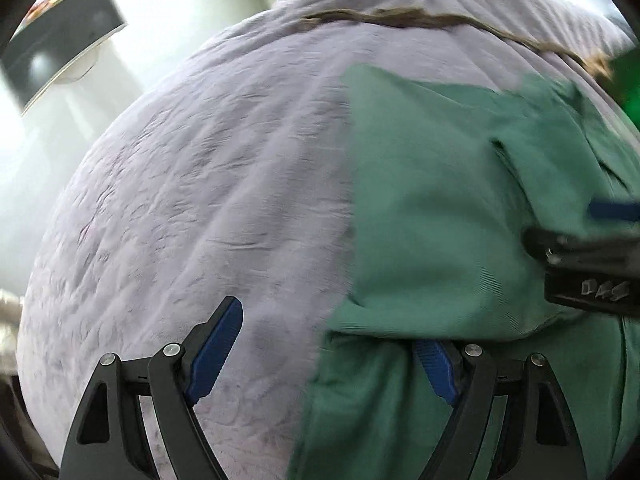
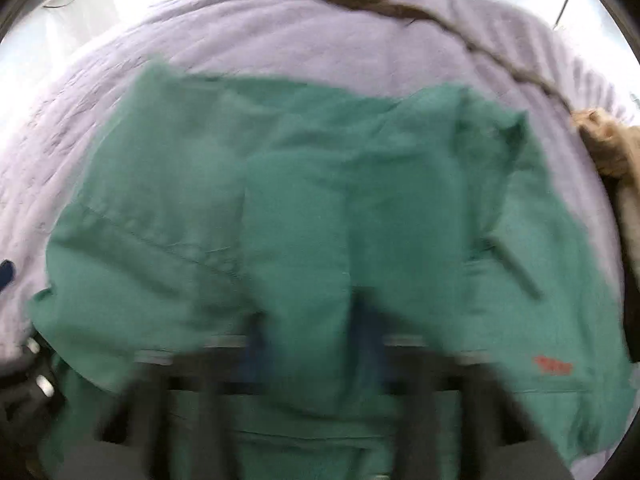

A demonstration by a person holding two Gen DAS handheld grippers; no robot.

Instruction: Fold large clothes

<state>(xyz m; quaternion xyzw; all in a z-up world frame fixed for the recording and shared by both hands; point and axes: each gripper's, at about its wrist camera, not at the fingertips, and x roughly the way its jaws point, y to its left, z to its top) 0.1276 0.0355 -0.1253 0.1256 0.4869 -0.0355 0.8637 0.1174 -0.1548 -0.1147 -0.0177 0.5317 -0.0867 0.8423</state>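
Two views look down on a bed under a lilac cover (image 1: 208,184), with no container in either. On it lies the green garment (image 1: 432,216), spread over the right part of the cover in the left wrist view and filling the middle of the right wrist view. A brown braided strip (image 1: 400,16) crosses the far part of the cover. The left gripper (image 1: 324,344) stands open, one blue pad over bare cover, the other partly tucked under a green fold; nothing is pinched. The right gripper (image 2: 316,340) is blurred, its fingers drawn close about a ridge of green cloth, seemingly clamped on it. Only the left view shows a dark framed screen (image 1: 64,36) on the wall. Only the right view shows a small red mark (image 2: 554,366) on the garment and tan cloth (image 2: 612,148) at the edge.
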